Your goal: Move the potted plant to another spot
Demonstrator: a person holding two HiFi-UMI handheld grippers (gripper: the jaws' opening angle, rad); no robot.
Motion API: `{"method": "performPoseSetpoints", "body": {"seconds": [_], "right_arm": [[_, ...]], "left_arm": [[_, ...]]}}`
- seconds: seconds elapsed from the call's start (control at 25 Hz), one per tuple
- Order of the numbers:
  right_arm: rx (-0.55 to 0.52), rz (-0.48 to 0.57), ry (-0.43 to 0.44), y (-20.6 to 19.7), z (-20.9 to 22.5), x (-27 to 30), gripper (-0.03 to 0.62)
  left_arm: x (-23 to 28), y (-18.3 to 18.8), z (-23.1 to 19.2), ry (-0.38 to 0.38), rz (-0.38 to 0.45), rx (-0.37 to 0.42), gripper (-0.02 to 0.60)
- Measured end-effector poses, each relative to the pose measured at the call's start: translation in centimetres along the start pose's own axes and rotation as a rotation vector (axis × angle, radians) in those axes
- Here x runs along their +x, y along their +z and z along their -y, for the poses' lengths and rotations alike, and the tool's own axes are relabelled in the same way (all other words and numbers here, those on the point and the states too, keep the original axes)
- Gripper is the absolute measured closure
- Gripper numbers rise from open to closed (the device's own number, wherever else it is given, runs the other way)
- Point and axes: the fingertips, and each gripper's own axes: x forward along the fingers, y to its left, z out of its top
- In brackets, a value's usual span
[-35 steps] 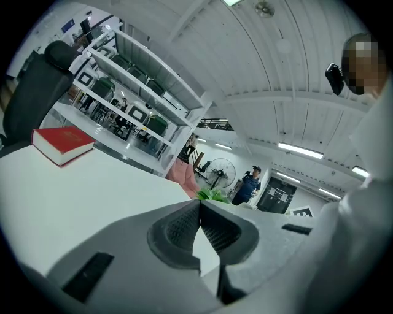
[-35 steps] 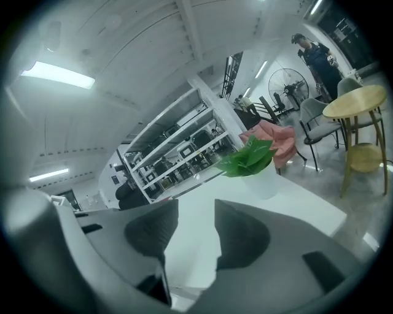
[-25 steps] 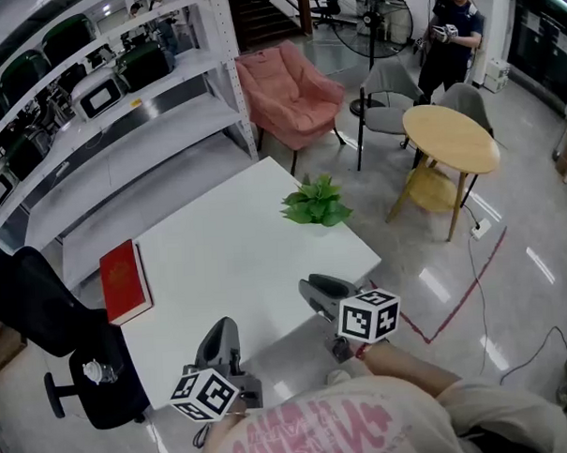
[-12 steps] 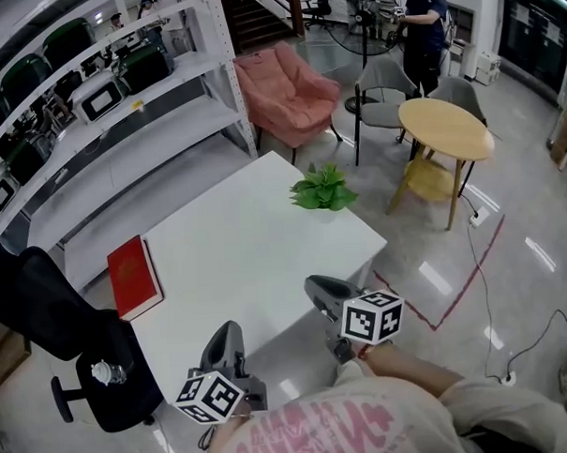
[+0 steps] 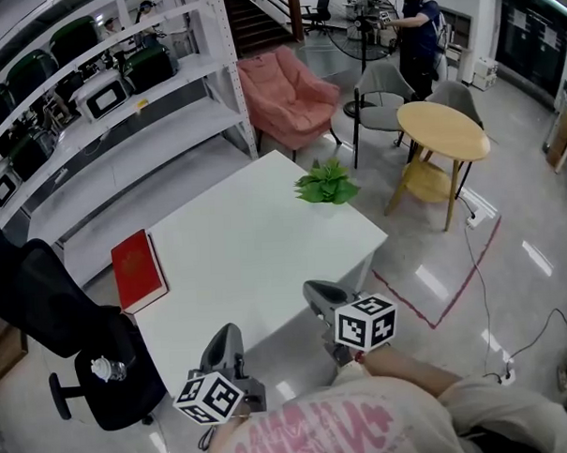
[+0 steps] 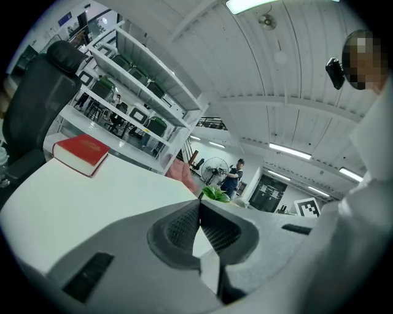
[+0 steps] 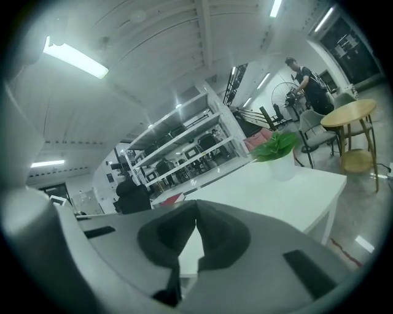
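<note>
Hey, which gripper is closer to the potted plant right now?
Right. The right gripper hangs off the table's near edge, across the table from the potted plant; the left gripper is farther back and leftward.

White bench (image 5: 247, 260), set diagonally. Potted plant (image 5: 327, 183) at its far corner, upright, leaves green. Red book (image 5: 139, 270) flat at left edge, well apart from plant. Left hand-held gripper (image 5: 227, 332) and right hand-held gripper (image 5: 315, 292) at near edge, both low and well short of the plant; jaw state not readable from here. Black office chair (image 5: 53, 315) left of bench, a bottle (image 5: 107, 369) on its seat. Beyond: white shelving (image 5: 100, 116), pink armchair (image 5: 287, 94), round wooden table (image 5: 441, 134), a person (image 5: 416, 27) standing by a fan.
</note>
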Motion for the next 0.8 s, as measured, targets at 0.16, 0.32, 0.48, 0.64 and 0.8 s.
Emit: {"method": "performPoseSetpoints", "body": {"seconds": [0.16,0.32,0.48,0.64,0.8], "right_arm": [[-0.004,-0.021,-0.041,-0.8,-0.2,-0.1,0.586],[-0.010,-0.035,-0.035,-1.6,-0.9,0.2,0.586],[-0.037,-0.057,-0.032,-2.2,-1.6,0.5,0.586],[-0.053,-0.067,-0.030,-2.2,-2.0,0.8,0.586],[-0.057,-0.070,-0.025,-2.5,-2.3,1.1,0.586]], "left_arm": [[-0.9,0.0,-0.3,-0.001,-0.004,0.004,0.578],[-1.5,0.2,-0.8,-0.002,-0.005,0.010,0.580],[-1.8,0.4,-1.1,-0.006,-0.007,0.011,0.580],[-2.0,0.7,-1.2,-0.009,-0.004,0.009,0.580],[-2.2,0.7,-1.7,-0.006,-0.001,0.005,0.578]]}}
